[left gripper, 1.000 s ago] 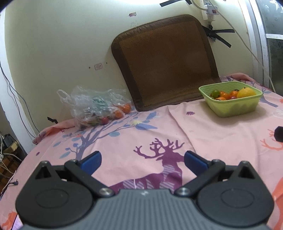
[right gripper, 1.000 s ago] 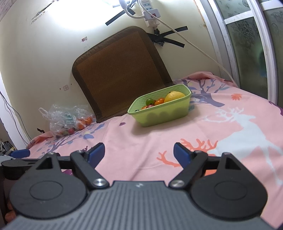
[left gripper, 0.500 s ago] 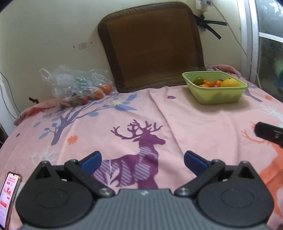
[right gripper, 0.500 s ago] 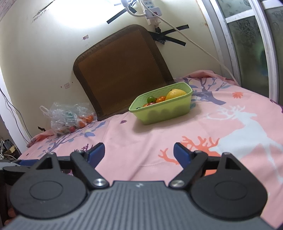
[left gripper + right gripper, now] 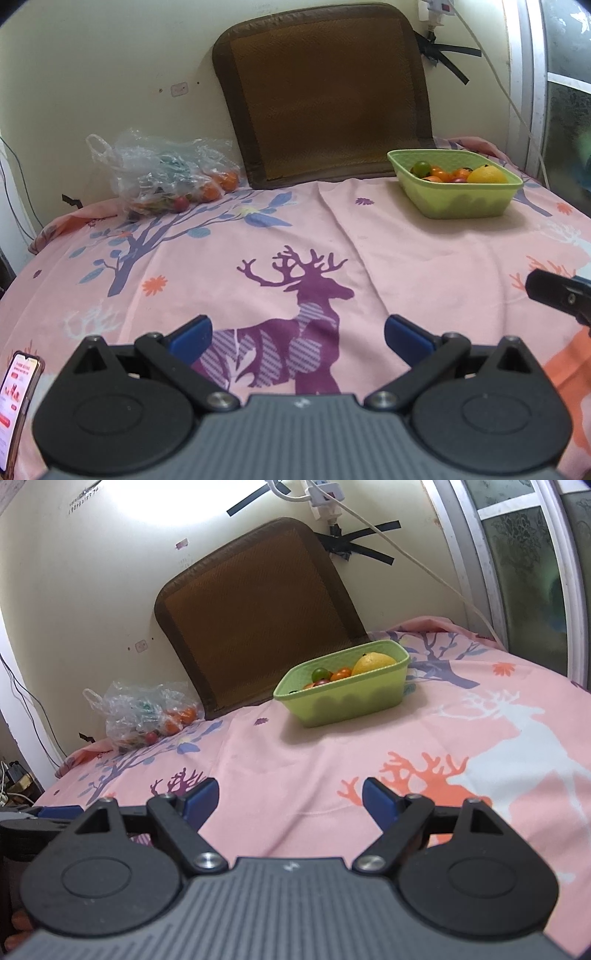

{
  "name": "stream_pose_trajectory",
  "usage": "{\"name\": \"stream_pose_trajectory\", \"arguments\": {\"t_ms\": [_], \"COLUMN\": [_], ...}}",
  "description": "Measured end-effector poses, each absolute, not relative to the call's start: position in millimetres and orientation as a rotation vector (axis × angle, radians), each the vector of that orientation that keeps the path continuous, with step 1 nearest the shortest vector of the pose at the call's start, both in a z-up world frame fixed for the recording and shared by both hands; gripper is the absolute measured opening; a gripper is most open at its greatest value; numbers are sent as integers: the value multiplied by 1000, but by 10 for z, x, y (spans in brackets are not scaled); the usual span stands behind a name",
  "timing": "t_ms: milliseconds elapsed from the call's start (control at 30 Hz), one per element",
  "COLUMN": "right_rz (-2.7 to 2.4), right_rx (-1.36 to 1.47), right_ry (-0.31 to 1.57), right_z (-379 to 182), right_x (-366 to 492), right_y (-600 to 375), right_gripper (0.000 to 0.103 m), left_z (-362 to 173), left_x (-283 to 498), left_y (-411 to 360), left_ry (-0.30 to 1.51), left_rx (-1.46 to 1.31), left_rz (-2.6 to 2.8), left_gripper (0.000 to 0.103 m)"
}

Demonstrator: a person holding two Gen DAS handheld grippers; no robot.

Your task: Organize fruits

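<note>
A green basket with several small fruits and a yellow lemon stands at the back right of the pink bedsheet; it also shows in the right wrist view. A clear plastic bag holding more fruits lies at the back left by the wall, and shows in the right wrist view too. My left gripper is open and empty, low over the purple deer print. My right gripper is open and empty, well short of the basket.
A brown cushion leans on the wall behind the basket. A phone with a lit screen lies at the near left edge. A cable and power strip hang on the wall. A window frame is at the right.
The left gripper has pulled back and risen, so the bag and basket look farther off and the phone has come into view. The right gripper has barely moved. Both stay open.
</note>
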State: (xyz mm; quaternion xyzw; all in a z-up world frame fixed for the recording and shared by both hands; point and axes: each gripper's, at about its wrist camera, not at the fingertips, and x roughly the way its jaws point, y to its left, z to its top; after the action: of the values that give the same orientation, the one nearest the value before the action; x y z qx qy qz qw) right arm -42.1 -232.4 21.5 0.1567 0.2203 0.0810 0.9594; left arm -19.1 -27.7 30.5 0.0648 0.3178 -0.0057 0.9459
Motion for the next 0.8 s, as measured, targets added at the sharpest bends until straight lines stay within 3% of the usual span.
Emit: {"name": "stream_pose_trajectory", "arguments": {"t_ms": [800], "right_rz": [158], "right_rx": [333], "right_ry": [449], "right_z": [183], "right_x": [-441], "right_y": [-2362], "right_gripper": [86], "left_z": [315], "left_x": [-259], "left_y": [-330], "left_ry": [606], "left_rx": [164], "left_rz": [5], "left_gripper": [103]}}
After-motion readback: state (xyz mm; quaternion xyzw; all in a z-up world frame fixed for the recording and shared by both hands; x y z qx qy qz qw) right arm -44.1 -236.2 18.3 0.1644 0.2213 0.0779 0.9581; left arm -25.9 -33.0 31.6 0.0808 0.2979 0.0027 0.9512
